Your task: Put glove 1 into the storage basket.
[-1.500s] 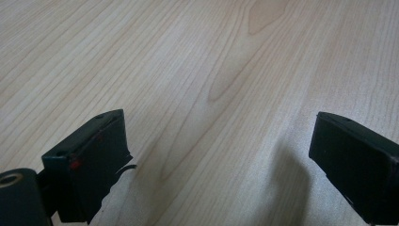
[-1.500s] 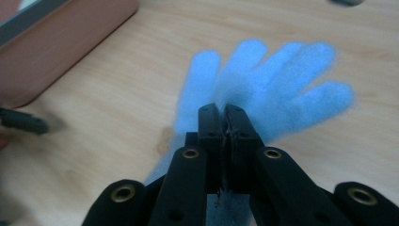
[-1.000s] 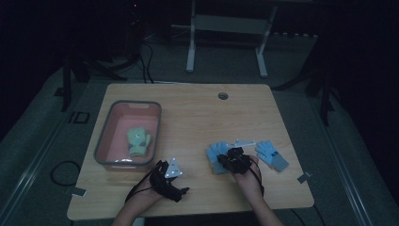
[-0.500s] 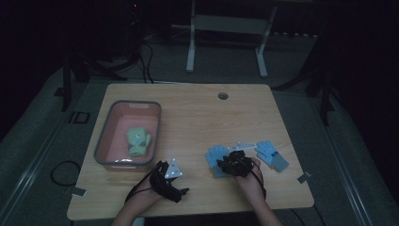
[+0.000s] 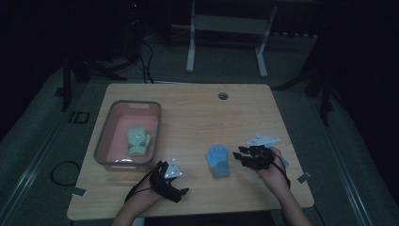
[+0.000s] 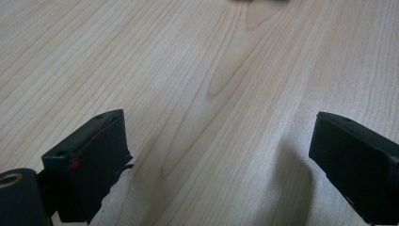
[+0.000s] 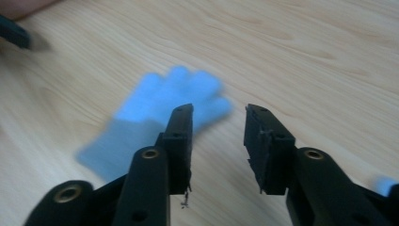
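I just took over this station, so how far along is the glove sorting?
Done: one green glove lies in the pink bin. In hand: nothing. The right claw has just been opening, with nothing between its jaws, and sits beside the blue glove, which lies flat on the table. The left claw is open over bare wood. Left: the blue glove, probably bound for the bin.

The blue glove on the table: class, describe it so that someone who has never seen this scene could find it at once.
Start at the wooden table and go to its near edge, between the two hand-held grippers. The blue glove lies flat on the bare wood, just left of the right gripper. Unlike the green glove, it is outside the pink bin.
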A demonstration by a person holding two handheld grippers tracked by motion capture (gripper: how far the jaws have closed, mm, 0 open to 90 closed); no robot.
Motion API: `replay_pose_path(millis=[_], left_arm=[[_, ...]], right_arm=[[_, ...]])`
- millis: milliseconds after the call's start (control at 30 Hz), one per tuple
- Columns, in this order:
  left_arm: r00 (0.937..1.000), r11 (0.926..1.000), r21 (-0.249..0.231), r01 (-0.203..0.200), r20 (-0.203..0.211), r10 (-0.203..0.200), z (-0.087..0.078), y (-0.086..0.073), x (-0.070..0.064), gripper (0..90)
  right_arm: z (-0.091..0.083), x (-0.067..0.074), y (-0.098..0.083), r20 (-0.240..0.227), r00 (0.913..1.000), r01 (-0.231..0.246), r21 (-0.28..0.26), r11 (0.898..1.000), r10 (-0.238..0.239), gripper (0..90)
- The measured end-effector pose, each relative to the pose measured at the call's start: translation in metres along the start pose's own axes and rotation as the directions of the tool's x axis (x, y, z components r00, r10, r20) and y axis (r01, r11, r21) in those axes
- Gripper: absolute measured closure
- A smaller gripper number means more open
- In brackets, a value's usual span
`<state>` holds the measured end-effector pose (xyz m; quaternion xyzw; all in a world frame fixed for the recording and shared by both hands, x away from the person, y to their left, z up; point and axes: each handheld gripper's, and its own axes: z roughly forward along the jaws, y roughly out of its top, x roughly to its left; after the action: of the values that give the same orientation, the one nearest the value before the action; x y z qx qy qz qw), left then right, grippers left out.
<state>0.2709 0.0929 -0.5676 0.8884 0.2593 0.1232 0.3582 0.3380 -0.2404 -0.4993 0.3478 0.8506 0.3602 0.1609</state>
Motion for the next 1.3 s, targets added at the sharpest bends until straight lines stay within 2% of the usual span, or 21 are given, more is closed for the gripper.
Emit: replay_pose_path(millis=[133,367,400,433,467,600,767,967,1033,1067,1133,1267,1300], left_arm=[[0.9997,0.9999,-0.01,0.013,0.019,-0.013,0.0,0.0,0.001,5.5],[0.9998,0.9998,-0.017,0.011,0.017,-0.01,-0.002,0.0,0.002,5.5],[0.9998,0.9998,-0.017,0.011,0.017,-0.01,-0.002,0.0,0.002,5.5],[0.9999,0.9999,-0.011,0.006,0.012,-0.006,-0.002,0.0,0.001,5.5],[0.9999,0.9999,-0.01,0.007,0.013,-0.007,-0.002,0.0,0.001,5.5],[0.9999,0.9999,-0.01,0.01,0.013,-0.01,-0.001,0.0,0.001,5.5],[0.9998,1.0,0.0,0.004,0.018,-0.004,0.0,0.0,0.001,5.5],[0.9994,0.9999,-0.009,0.012,0.032,-0.012,-0.001,-0.001,0.001,5.5],[0.9994,0.9999,-0.006,0.01,0.033,-0.01,0.0,-0.001,0.001,5.5],[0.9993,0.9999,-0.007,0.013,0.036,-0.013,0.0,-0.001,0.001,5.5],[0.9991,0.9999,-0.007,0.014,0.039,-0.014,0.0,-0.002,0.002,5.5],[0.9992,0.9999,-0.002,0.011,0.038,-0.011,0.0,-0.002,0.002,5.5],[0.9993,1.0,-0.001,0.01,0.037,-0.01,0.0,-0.002,0.002,5.5]], right_arm=[[-0.011,-0.023,-0.008,0.019,0.9998,-0.004,0.004,1.0,0.004,65.5],[-0.031,-0.06,-0.03,0.055,0.9984,-0.012,0.022,1.0,0.011,66.6],[-0.031,-0.06,-0.03,0.055,0.9984,-0.012,0.022,1.0,0.011,66.6],[-0.034,-0.065,-0.033,0.058,0.9982,-0.015,0.026,1.0,0.014,66.6],[-0.037,-0.076,-0.042,0.056,0.9982,-0.025,0.03,0.999,0.023,66.3],[-0.042,-0.093,-0.054,0.047,0.9984,-0.032,0.028,0.999,0.03,64.1],[-0.043,-0.108,-0.061,0.063,0.998,-0.008,0.032,0.999,0.006,61.5],[-0.034,-0.126,-0.068,0.01,0.999,-0.044,0.014,0.999,0.043,56.6],[-0.027,-0.129,-0.071,0.008,0.999,-0.045,0.044,0.998,0.044,53.9],[-0.023,-0.13,-0.072,0.023,0.9984,-0.053,0.067,0.996,0.051,53.9],[-0.016,-0.131,-0.076,0.044,0.9984,-0.041,0.12,0.992,0.036,53.9],[-0.015,-0.13,-0.08,0.051,0.9977,-0.051,0.1,0.994,0.046,58.5],[-0.015,-0.128,-0.08,0.053,0.9978,-0.045,0.097,0.994,0.04,64.7]])
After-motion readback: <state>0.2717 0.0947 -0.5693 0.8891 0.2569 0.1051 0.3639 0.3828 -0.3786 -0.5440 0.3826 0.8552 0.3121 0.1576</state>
